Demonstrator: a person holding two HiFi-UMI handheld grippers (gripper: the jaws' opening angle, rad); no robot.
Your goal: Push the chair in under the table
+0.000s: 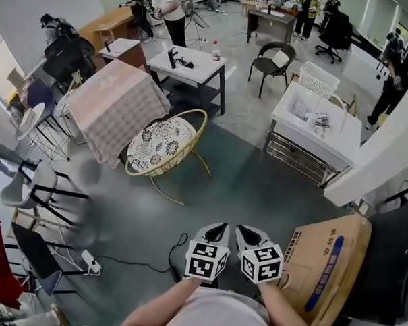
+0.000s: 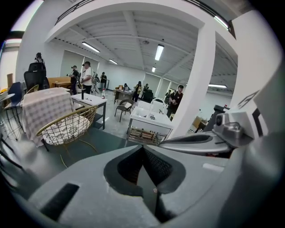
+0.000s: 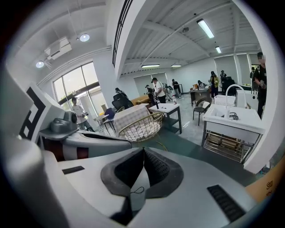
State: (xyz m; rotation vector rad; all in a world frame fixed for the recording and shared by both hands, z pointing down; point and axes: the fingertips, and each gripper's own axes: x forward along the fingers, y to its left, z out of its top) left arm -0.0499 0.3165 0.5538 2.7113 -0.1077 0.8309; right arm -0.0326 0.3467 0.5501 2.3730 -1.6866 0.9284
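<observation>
The chair (image 1: 166, 146) is a gold wire basket seat with a patterned cushion, standing on the green floor mid-room. Its back left edge is close to the table (image 1: 114, 105) draped in a checked cloth. My left gripper (image 1: 220, 227) and right gripper (image 1: 242, 229) are side by side near the bottom of the head view, well short of the chair, both shut with nothing between the jaws. The left gripper view shows its shut jaws (image 2: 142, 147) with the chair (image 2: 67, 127) far off at the left. In the right gripper view, the chair (image 3: 140, 127) stands beyond the shut jaws (image 3: 143, 149).
A white sink unit (image 1: 317, 130) and a white pillar (image 1: 386, 151) stand at the right. A cardboard box (image 1: 330, 261) lies by my right side. A white table (image 1: 186, 65) is behind the chair, a power strip with cable (image 1: 92, 263) at the lower left. Several people are at the back.
</observation>
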